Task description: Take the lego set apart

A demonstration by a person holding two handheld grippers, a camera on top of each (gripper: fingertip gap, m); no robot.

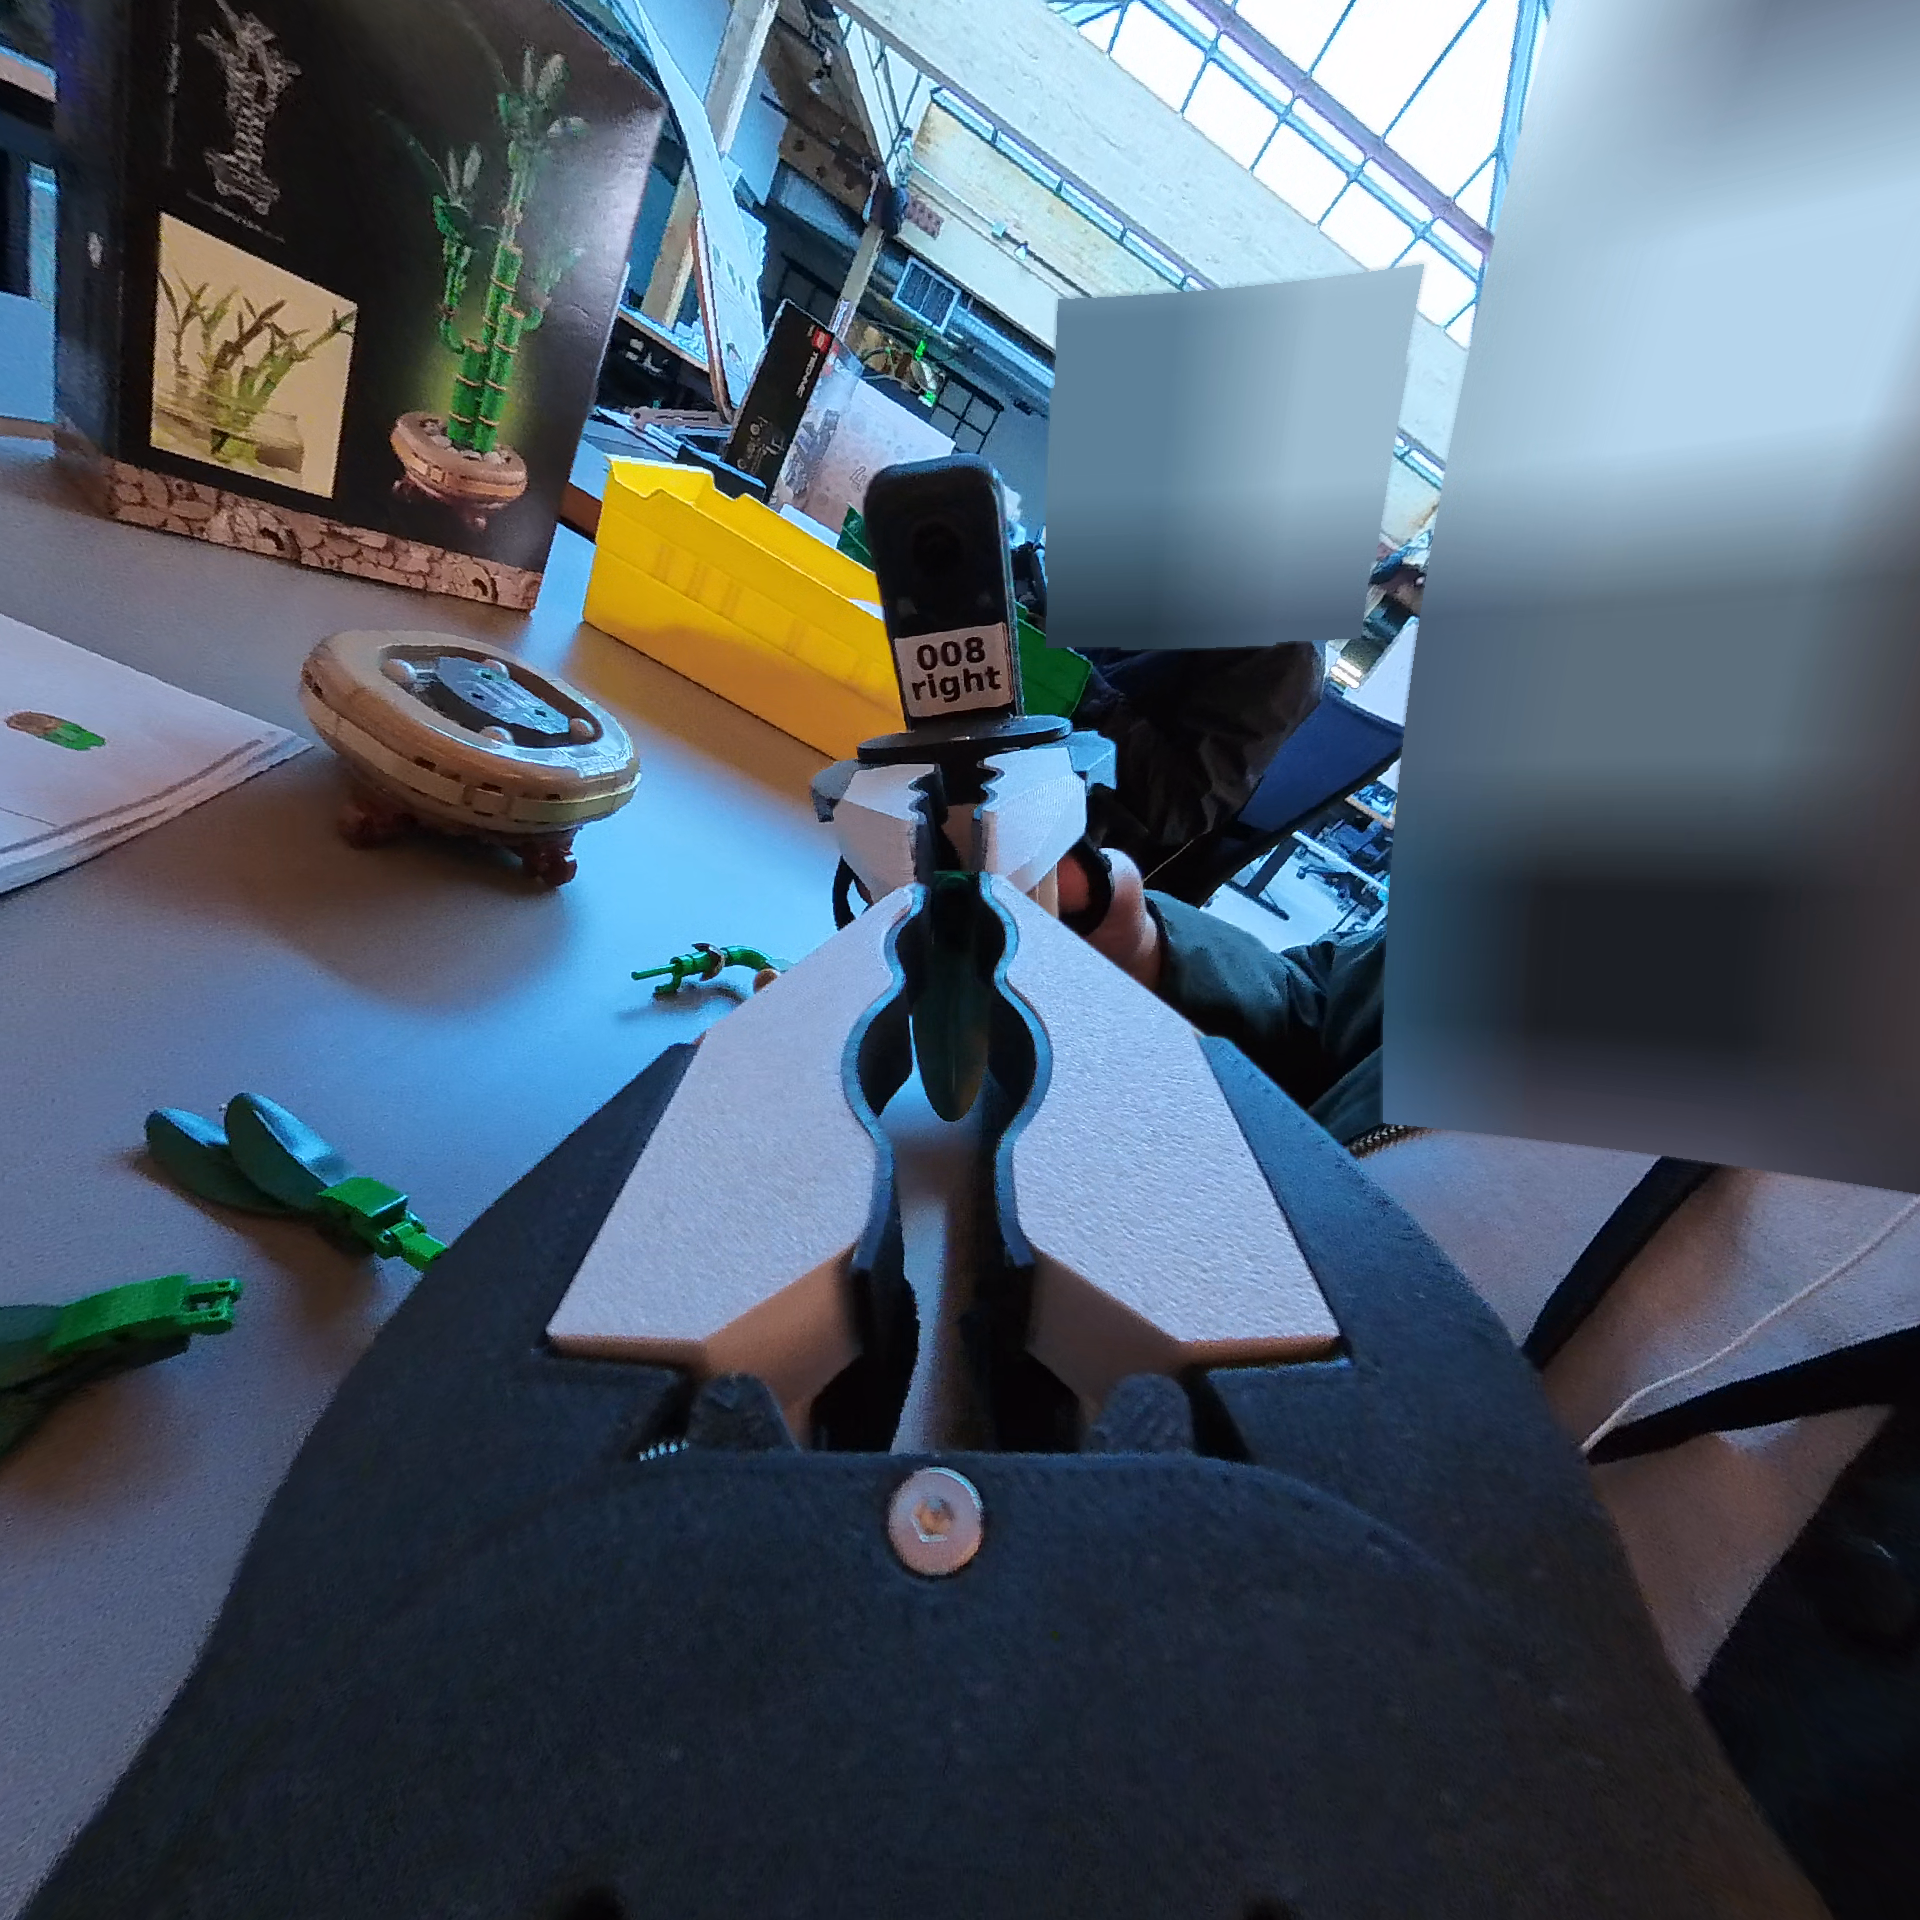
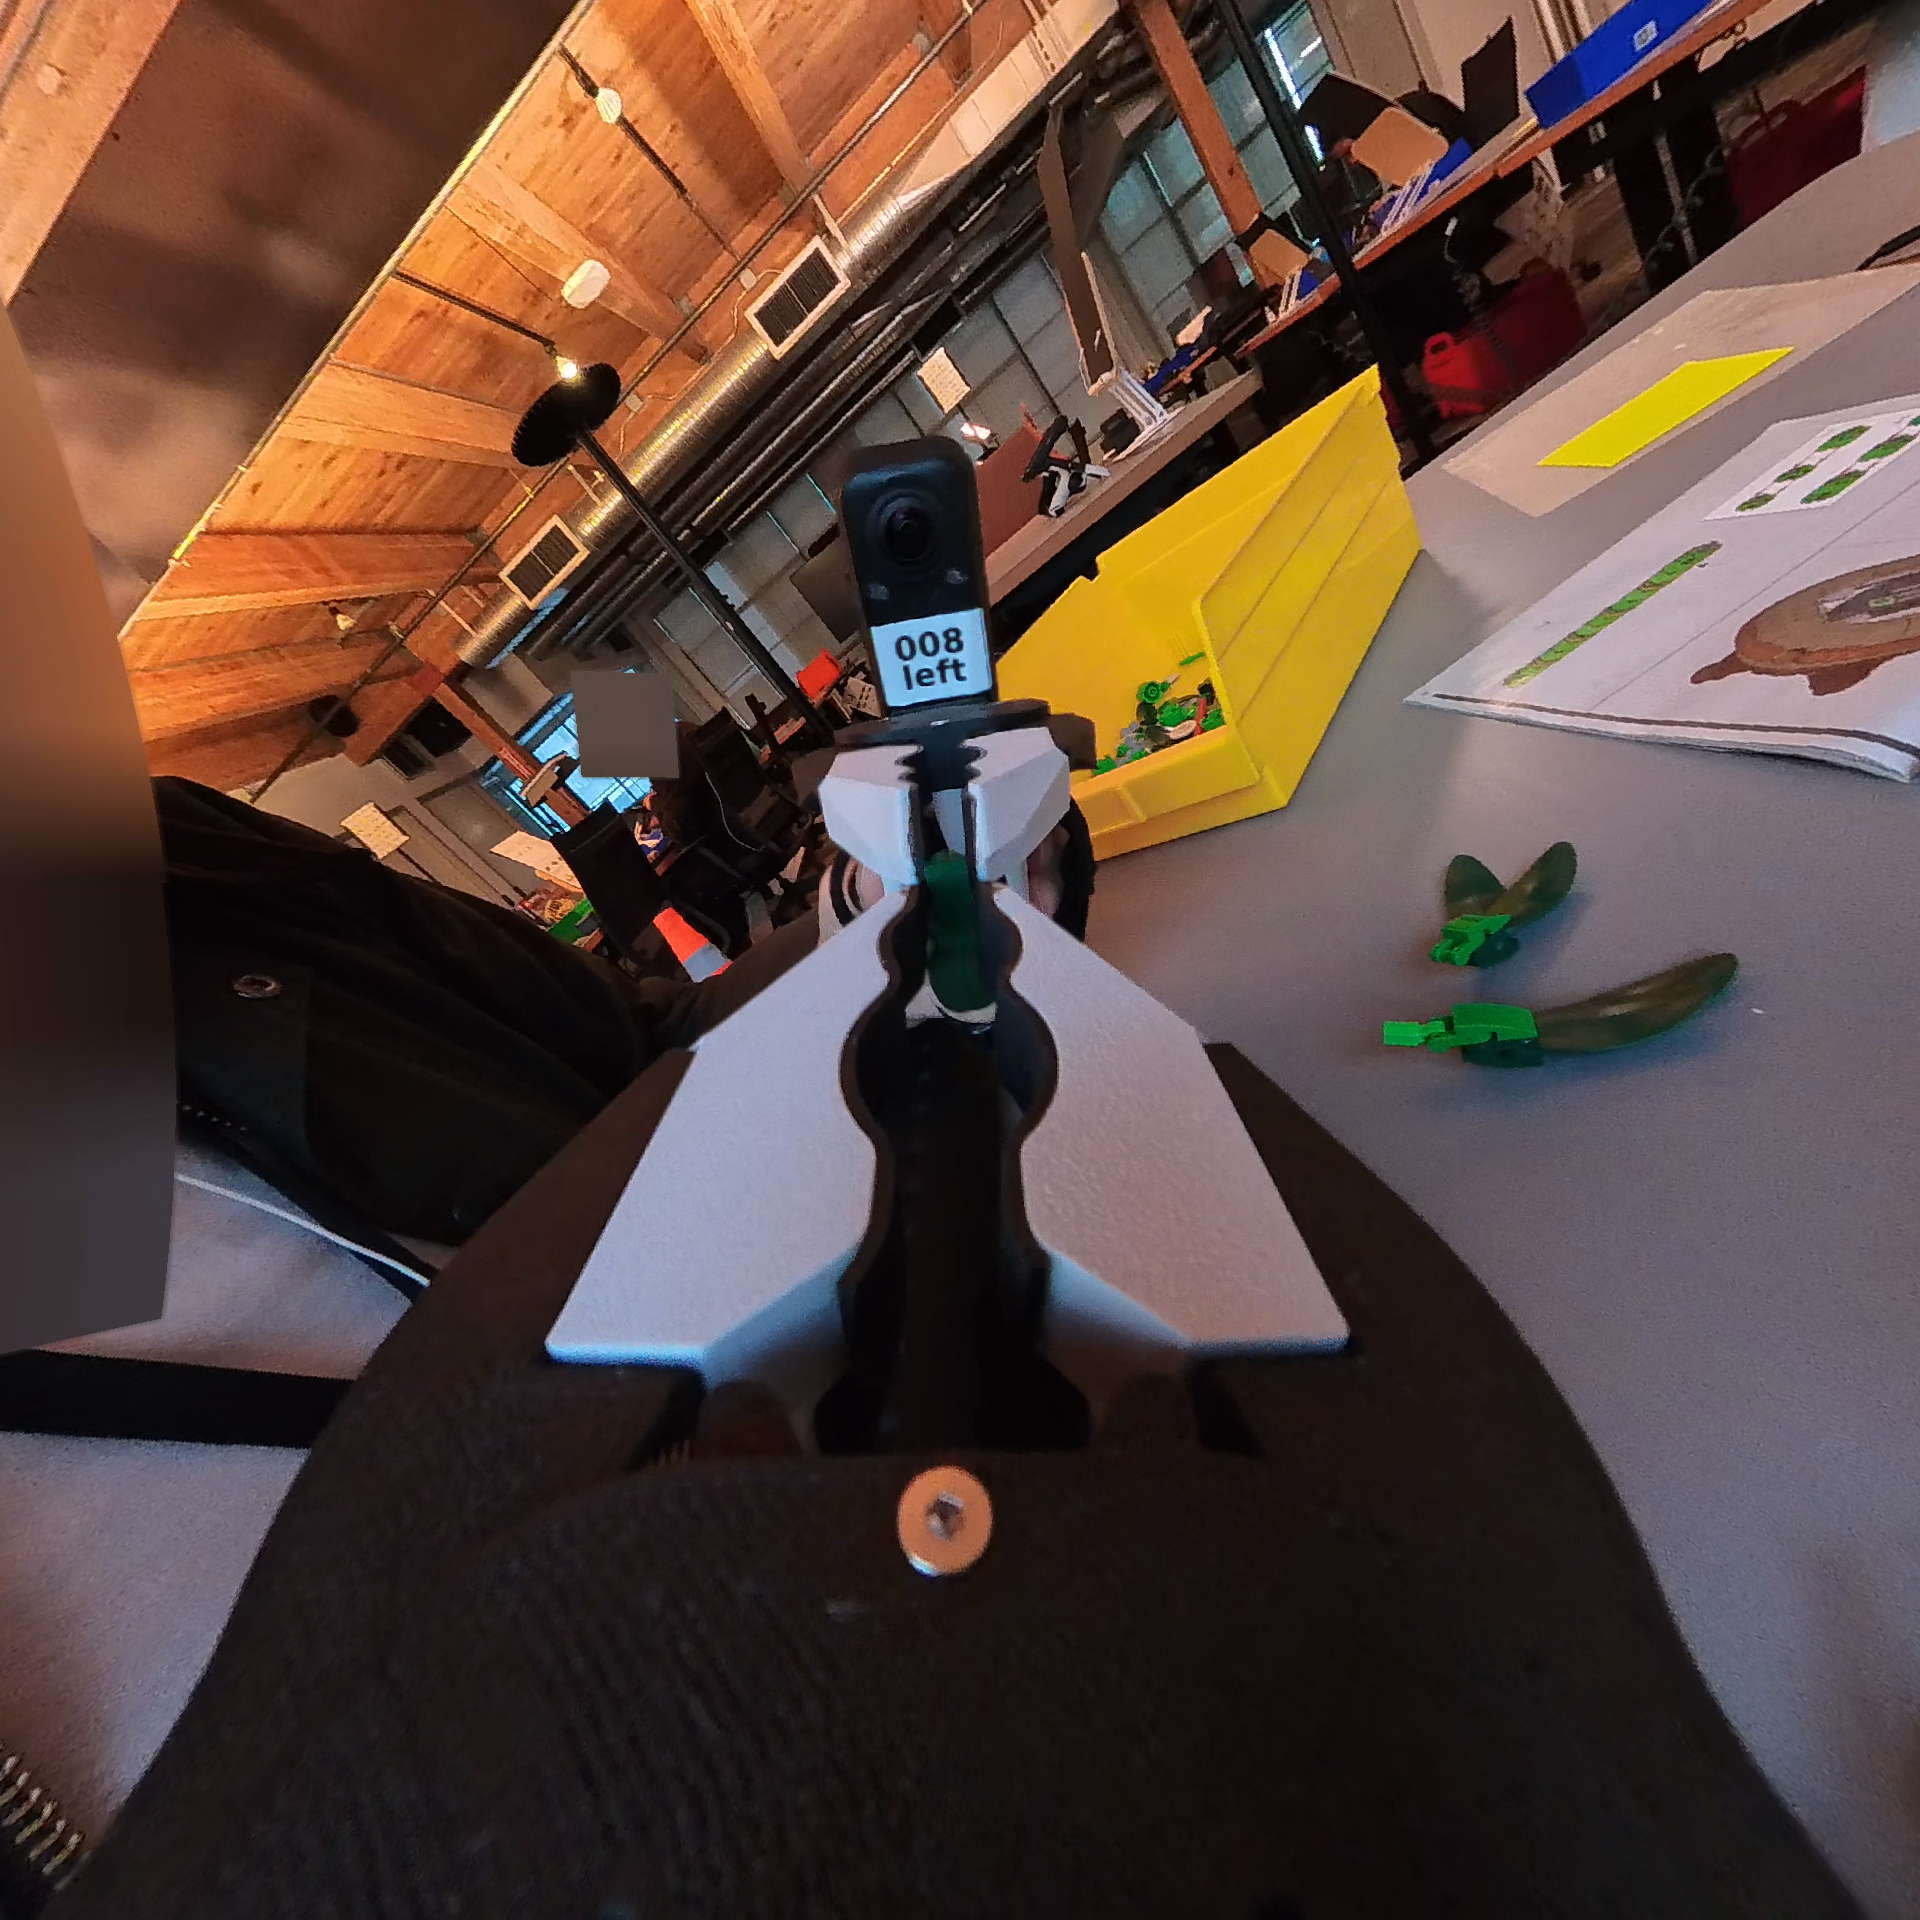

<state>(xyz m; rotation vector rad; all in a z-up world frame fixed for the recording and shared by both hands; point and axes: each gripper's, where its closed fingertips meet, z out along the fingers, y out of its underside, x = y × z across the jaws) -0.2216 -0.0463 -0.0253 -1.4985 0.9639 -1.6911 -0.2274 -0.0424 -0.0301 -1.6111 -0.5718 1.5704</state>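
Left claw and right claw met tip to tip above the counter, each pinching one end of the leaf piece; its long axis ran claw to claw.

A dark green leaf piece is pinched mid-air, its pointed tip facing the left wrist camera; two leaf clusters with bright green clips lie near left, the tan round pot base sits upright farther left
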